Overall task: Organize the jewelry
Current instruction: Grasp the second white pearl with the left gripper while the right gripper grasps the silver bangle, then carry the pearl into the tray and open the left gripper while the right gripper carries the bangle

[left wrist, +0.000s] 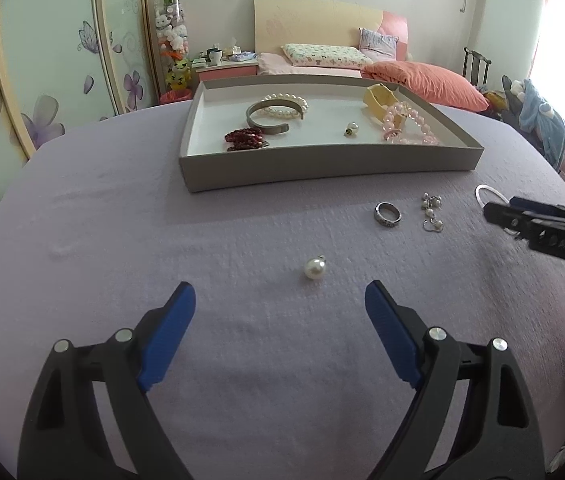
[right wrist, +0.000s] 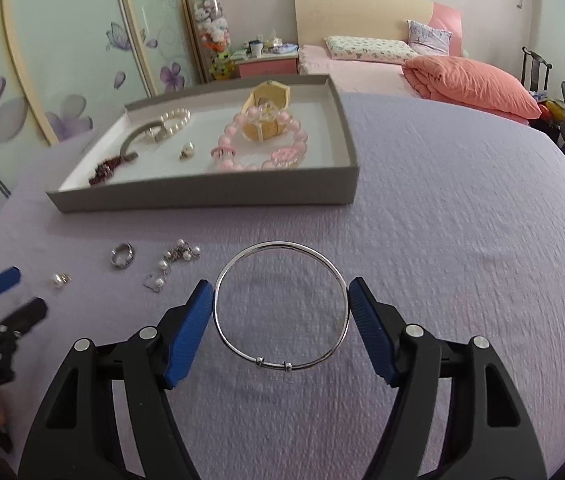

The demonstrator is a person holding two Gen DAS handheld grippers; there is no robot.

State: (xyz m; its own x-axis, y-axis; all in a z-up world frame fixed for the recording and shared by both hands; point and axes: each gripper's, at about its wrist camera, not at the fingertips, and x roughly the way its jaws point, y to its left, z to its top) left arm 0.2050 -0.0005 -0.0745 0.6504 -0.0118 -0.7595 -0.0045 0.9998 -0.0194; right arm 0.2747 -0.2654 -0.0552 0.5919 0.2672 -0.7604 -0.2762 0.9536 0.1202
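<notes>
Your room is bright with soft daylight from the window [left wrist: 562, 40], right of the bed [left wrist: 322, 60], where the glare washes out all detail. The tray [left wrist: 322, 168] casts only a faint shadow on the bedspread [left wrist: 162, 240]. Both views bow strongly, with dark corners. Your right view is slightly blurred.

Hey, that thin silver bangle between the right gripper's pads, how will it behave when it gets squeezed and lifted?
The bangle looks like thin, smooth wire, so it may flex or slip off the right gripper pads, which touch only its two outer edges. It is probably light. The two small beads on it could slide once it tilts.
</notes>
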